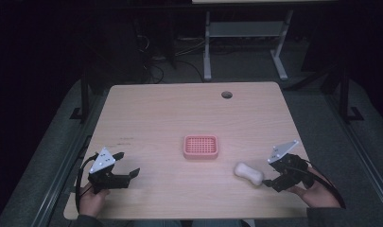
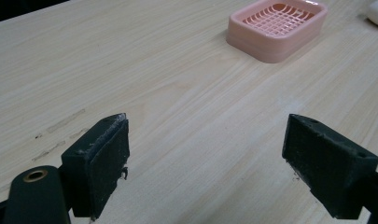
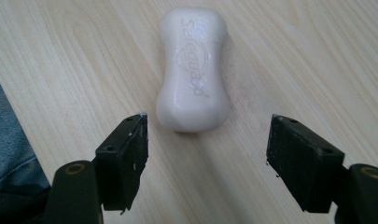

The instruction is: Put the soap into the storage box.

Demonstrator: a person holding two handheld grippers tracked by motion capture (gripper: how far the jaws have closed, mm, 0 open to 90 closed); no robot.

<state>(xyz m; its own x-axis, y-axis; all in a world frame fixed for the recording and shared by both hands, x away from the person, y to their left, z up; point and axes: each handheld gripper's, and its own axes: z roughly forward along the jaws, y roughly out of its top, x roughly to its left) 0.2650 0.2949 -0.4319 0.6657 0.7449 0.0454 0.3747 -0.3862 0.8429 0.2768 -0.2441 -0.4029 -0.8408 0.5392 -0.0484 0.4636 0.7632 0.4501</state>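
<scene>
Pointing at the soap bar, your right tool gapes wide just short of it; its long axis runs straight ahead; left tool open, idle.

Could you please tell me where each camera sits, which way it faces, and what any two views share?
High view: above the person's side, facing forward and down on the table; both hands and grippers show.
Left gripper view: rides the left gripper, facing the soap dish; open jaws show.
Right gripper view: rides the right gripper, facing the soap; open jaws show.
Shared: all three show the soap.
</scene>
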